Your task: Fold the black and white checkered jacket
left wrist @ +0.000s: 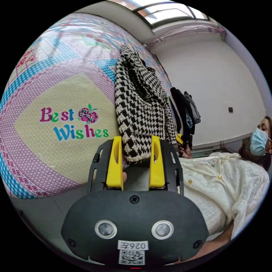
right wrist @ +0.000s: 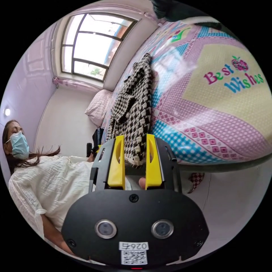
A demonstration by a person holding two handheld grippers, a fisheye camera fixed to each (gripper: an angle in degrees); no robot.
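On the bed (left wrist: pixel 42 158), near edge: checkered jacket (left wrist: pixel 141 110) lies spread. Left gripper (left wrist: pixel 136 158) and right gripper (right wrist: pixel 135 154) each have jaws clamped on its hem. Step looks like fold start; next likely lift hem toward far collar, evenly.

bright window (right wrist: pixel 87 45) daylight, sharp focus, strong fisheye edge distortion

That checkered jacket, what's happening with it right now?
A person holds the black and white checkered jacket up by its edge with two grippers. The left gripper and the right gripper each have both jaws pressed on the hem. The jacket is not yet folded and hangs beside the patterned bed cover.
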